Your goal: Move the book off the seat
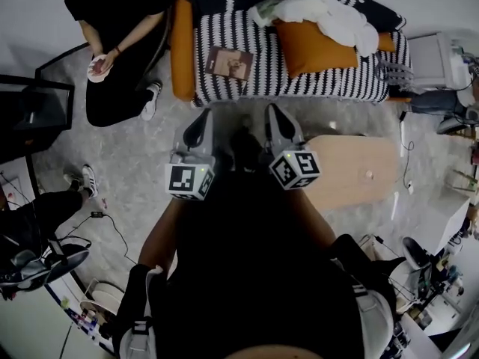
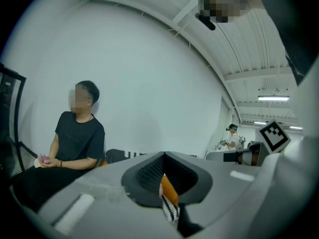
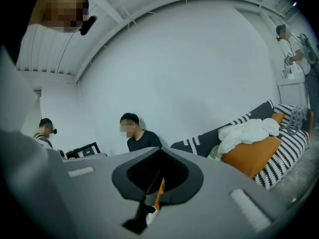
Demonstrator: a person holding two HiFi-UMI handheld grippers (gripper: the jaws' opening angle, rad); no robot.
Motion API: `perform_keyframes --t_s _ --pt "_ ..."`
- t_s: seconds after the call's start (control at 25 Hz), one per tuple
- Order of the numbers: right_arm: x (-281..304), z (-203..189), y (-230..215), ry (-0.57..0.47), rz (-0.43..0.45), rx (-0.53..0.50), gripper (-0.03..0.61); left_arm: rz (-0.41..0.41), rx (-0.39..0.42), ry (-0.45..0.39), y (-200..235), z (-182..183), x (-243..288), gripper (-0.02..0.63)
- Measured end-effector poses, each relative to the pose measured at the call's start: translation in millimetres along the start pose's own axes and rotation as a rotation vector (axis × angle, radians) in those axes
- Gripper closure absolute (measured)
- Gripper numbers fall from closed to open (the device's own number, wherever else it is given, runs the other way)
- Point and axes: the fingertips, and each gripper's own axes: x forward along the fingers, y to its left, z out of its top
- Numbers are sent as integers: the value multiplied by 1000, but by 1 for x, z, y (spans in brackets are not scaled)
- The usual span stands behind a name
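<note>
A brown book lies flat on the left part of the black-and-white striped sofa seat. My left gripper and right gripper are held side by side over the floor, just short of the seat's front edge and apart from the book. Both point at the sofa. In the left gripper view the left gripper has its jaws together, and only a sliver of orange and striped fabric shows through. The right gripper is likewise shut on nothing. The book itself is hidden in both gripper views.
A person in black sits just left of the sofa's orange arm. An orange cushion and a white cloth lie on the seat's right half. A low wooden table stands at my right, and a cable crosses the floor.
</note>
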Motion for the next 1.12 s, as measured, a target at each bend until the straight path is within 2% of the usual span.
perform_keyframes --t_s 0.36,0.68,1.12 --pt "40 9 -16 9 39 20 571 38 -11 -8 13 5 39 607" --pt "85 11 -48 44 48 53 570 78 -25 43 32 -7 89 607" --pt "130 -41 -87 126 11 162 571 98 -34 152 59 -61 140 607"
